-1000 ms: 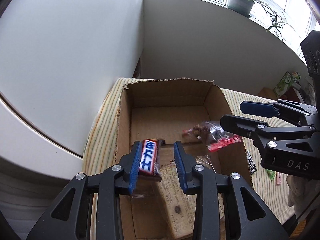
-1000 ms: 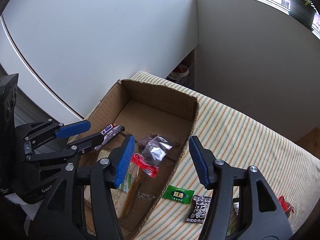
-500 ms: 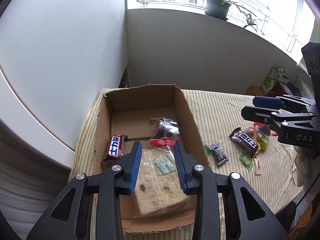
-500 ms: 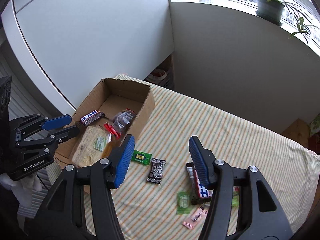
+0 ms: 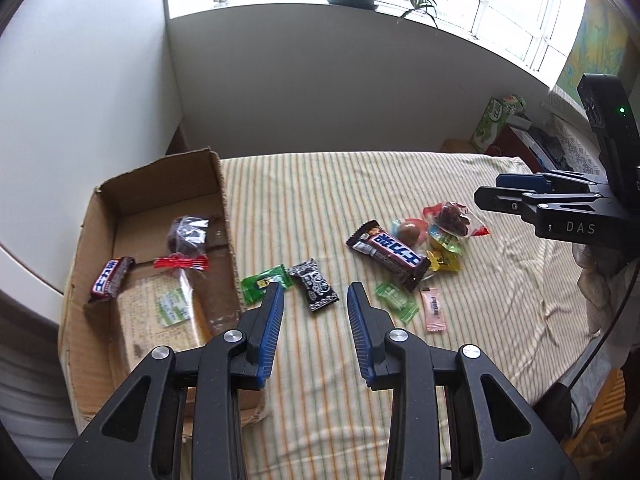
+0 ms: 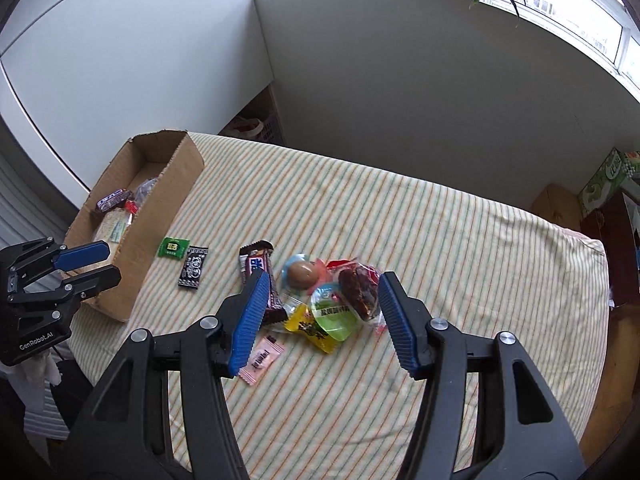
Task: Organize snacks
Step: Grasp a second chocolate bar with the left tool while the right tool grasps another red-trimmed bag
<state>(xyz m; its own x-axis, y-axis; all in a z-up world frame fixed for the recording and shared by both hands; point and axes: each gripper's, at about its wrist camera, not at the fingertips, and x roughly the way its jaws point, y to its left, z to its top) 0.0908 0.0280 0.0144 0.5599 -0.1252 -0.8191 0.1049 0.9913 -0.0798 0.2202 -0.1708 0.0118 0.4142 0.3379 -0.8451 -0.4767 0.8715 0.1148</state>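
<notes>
Striped desk spreads wide, cardboard box at its left edge with a chocolate bar inside. Loose snack pile lies mid-desk. Right gripper hangs above it, jaws apart, empty; left gripper likewise empty, over a black candy.

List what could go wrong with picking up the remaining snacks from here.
The snack pile overlaps tightly under the right gripper, so its fingers may pinch two packets at once. The pink sachet lies flat on the striped cloth; a grab might bunch fabric. Clear wrappers look slippery.
</notes>
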